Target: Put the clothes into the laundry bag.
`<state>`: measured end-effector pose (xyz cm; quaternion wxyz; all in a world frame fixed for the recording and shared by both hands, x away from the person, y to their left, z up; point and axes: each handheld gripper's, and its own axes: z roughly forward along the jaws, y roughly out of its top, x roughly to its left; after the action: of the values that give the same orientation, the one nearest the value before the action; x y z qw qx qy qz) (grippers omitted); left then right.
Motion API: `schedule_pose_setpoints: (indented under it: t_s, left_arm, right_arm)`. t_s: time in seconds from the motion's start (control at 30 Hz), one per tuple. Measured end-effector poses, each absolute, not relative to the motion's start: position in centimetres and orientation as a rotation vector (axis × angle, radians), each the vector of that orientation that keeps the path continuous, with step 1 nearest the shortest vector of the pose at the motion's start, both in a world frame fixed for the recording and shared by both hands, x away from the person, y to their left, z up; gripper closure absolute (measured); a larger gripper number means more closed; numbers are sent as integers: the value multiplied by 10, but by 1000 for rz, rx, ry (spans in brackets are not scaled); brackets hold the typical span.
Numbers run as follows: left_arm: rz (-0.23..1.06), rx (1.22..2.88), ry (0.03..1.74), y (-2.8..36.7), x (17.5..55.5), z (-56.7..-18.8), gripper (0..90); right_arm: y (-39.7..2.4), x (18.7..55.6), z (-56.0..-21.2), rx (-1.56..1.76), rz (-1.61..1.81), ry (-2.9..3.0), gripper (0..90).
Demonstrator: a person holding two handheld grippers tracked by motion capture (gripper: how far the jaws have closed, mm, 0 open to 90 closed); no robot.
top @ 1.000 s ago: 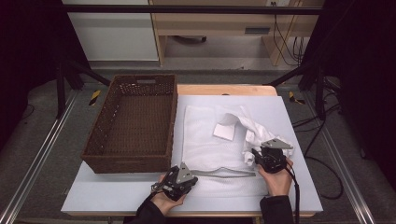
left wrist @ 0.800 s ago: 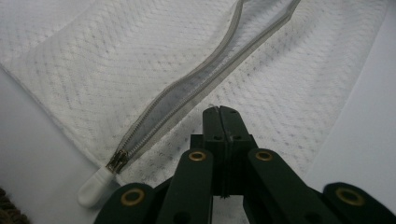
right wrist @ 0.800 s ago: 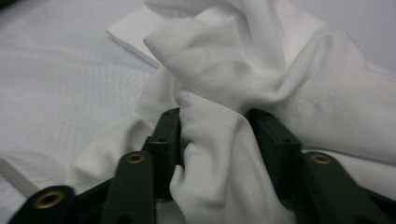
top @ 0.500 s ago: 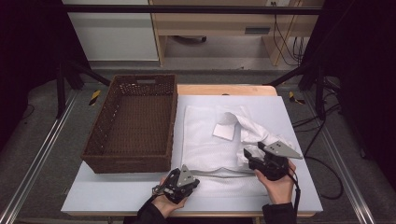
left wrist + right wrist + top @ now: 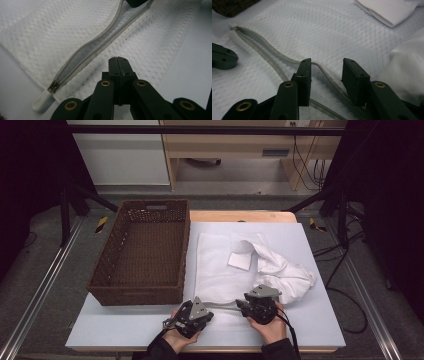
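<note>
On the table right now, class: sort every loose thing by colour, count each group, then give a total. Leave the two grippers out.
White: 2, the mesh laundry bag with its open zip, and the garment lying on the bag's right part.
Brown: 1, the wicker basket at the left.
Total: 3

No readable text, label, brand, number or sign appears anywhere: not on the mesh bag, the basket, or the table.
</note>
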<state>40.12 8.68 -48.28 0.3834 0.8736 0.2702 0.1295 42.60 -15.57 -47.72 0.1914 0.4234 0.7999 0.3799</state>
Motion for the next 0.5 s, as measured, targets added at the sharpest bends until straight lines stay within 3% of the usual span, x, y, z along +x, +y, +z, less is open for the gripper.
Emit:
schedule_pose_setpoints:
  t_s: [0.23, 0.5]
  left_arm:
    - [329, 2229, 681, 86, 402, -483, 900]
    - [383, 2181, 608, 84, 396, -458, 858]
  right_arm:
    - [-158, 431, -484, 1200, 1013, 2247, 887]
    - [-168, 428, -454, 1158, 1131, 2167, 891]
